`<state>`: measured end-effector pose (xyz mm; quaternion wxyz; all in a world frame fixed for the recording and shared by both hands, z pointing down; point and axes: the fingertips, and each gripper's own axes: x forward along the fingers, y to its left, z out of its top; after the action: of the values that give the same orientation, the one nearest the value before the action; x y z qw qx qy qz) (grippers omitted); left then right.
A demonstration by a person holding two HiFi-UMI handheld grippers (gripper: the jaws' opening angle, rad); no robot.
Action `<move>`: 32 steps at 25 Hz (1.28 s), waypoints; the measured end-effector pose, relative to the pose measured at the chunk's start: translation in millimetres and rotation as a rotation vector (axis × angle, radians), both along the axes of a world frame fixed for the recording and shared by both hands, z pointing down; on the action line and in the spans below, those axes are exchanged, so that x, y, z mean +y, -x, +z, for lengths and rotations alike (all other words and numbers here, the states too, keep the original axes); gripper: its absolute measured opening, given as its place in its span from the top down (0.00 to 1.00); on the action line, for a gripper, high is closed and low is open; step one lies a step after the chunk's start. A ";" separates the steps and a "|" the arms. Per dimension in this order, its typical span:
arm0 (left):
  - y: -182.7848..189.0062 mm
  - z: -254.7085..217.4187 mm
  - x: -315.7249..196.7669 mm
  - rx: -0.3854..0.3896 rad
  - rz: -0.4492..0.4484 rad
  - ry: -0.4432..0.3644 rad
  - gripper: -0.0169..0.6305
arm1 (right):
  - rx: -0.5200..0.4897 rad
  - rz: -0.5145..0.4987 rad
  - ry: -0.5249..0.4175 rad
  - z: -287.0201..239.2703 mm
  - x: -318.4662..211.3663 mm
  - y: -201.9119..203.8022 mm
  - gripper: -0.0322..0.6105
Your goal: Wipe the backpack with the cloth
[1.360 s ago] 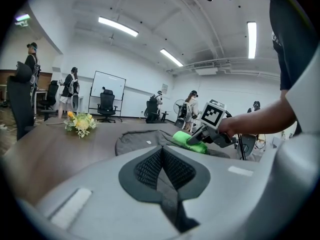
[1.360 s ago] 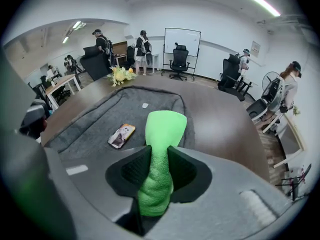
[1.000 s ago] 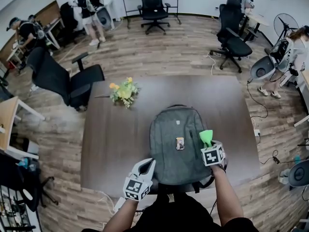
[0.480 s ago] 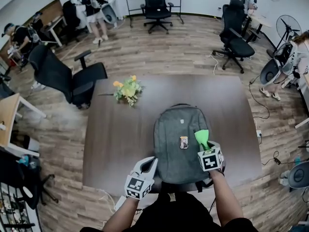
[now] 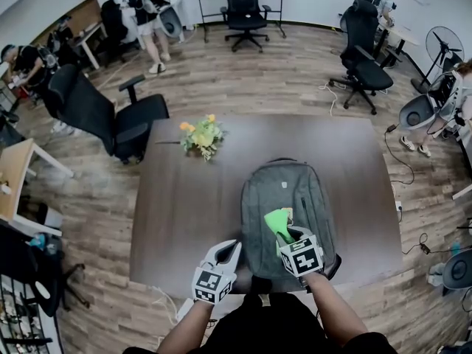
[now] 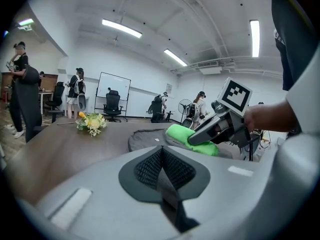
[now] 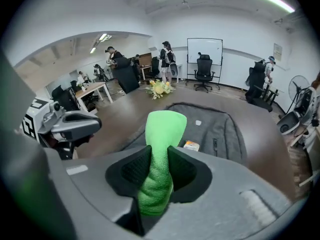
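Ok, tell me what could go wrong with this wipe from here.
1. The left claw is shut on nothing beside the backpack, so nothing steadies the bag. Strokes may drag it toward the near edge of the table, which its bottom end lies close to.
2. The right claw grips the cloth as a narrow bunch, so its hard tips may snag the small tag just ahead.
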<state>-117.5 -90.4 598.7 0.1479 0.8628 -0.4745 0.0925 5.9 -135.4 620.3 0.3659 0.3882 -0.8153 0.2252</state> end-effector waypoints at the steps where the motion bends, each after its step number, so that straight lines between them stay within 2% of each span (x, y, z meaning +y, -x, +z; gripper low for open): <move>1: 0.0 -0.1 1.0 0.002 0.002 0.000 0.94 | -0.021 -0.010 0.015 0.2 4.8 9.3 0.79; 8: 7.9 4.3 4.6 0.001 0.008 0.007 0.94 | -0.085 -0.092 0.094 10.7 40.1 68.1 0.79; 13: 13.5 3.7 3.5 -0.018 0.013 0.003 0.94 | -0.062 -0.108 0.122 24.7 53.7 78.5 0.79; 23: 10.6 9.2 9.3 -0.025 -0.013 0.023 0.94 | 0.022 -0.088 0.080 33.6 46.1 43.3 0.79; 32: -12.6 -3.1 17.1 -0.035 0.010 0.008 0.94 | 0.057 0.035 0.072 33.2 30.1 -23.3 0.79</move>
<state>-104.9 -73.3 595.6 0.1426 0.8628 -0.4724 0.1100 29.2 -105.3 653.5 0.3987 0.3954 -0.7889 0.2495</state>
